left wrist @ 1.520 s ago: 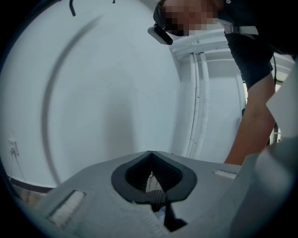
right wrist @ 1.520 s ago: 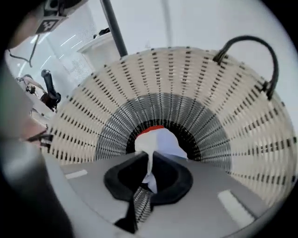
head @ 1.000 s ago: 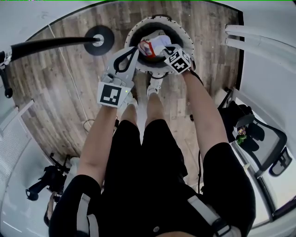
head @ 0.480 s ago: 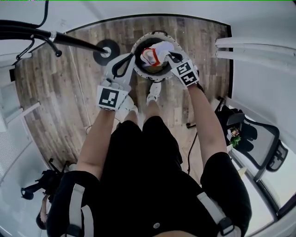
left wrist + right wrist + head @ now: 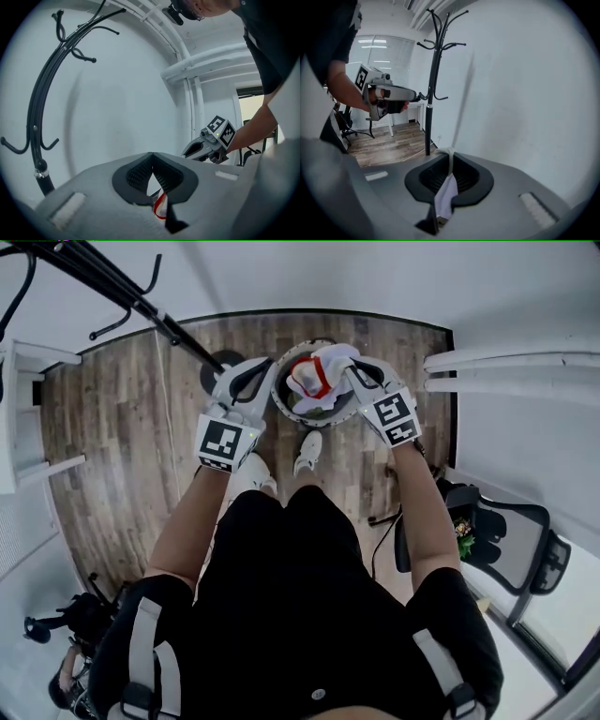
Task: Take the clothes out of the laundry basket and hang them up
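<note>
- Now both grippers are higher than a sec ago: left gripper [image 5: 267, 379] and right gripper [image 5: 354, 373] have come up off the laundry basket [image 5: 323, 421], and the floor looks further below.
- White garment [image 5: 314, 376] is strung between them, above the basket opening, not lying in it.
- L jaws closed, pinching the garment's red trim [image 5: 159, 206]. R jaws closed on a white fold of the same garment.
- Meaning: pick-up looks done. Next is prob a carry over to the coat rack [image 5: 122, 298]. Can't tell if more clothes are left inside.
- Head view only: overall layout, w/ basket by the person's feet and rack base just beside it.
- R gripper view only: rack upright near the wall, hooks free, cloth hanging thru the jaws.
- L gripper view only: the red trim caught behind the pads.
</note>
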